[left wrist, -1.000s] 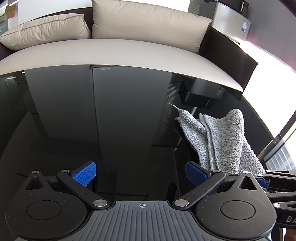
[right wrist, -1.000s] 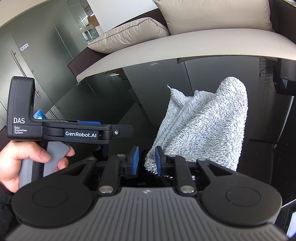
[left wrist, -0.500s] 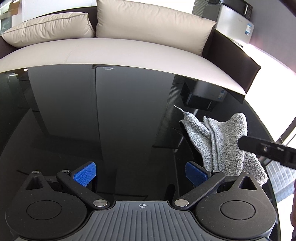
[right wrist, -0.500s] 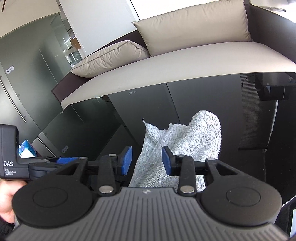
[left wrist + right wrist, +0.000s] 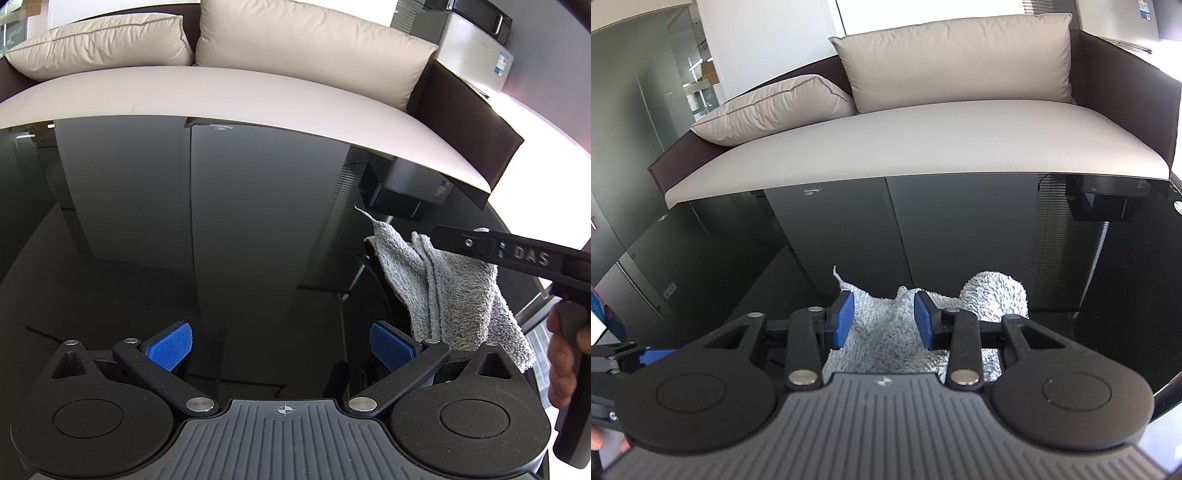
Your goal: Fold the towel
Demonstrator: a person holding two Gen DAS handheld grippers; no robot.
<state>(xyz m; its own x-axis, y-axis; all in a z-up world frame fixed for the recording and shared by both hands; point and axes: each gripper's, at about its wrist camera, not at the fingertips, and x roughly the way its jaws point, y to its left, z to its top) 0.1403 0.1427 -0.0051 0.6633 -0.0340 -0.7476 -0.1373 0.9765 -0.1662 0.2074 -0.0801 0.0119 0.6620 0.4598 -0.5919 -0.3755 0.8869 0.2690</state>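
A grey fluffy towel (image 5: pixel 454 295) lies crumpled on the glossy black table (image 5: pixel 221 229), at the right in the left wrist view. My left gripper (image 5: pixel 280 347) is open wide over bare table, left of the towel, with nothing between its blue pads. My right gripper (image 5: pixel 882 321) is open above the towel (image 5: pixel 886 332), which shows between and below its blue pads; no pad visibly presses the cloth. In the left wrist view the right gripper's black body (image 5: pixel 517 254) crosses over the towel, held by a hand (image 5: pixel 565 354).
A beige sofa seat (image 5: pixel 221 92) with two cushions (image 5: pixel 92 44) runs along the table's far edge. A silver appliance (image 5: pixel 476 51) stands at the far right. The table's right edge (image 5: pixel 532 295) lies close beside the towel.
My right gripper has opened and let go of the towel, then risen and moved over it. The towel has settled lower on the table. The left gripper stays open and nearly still.
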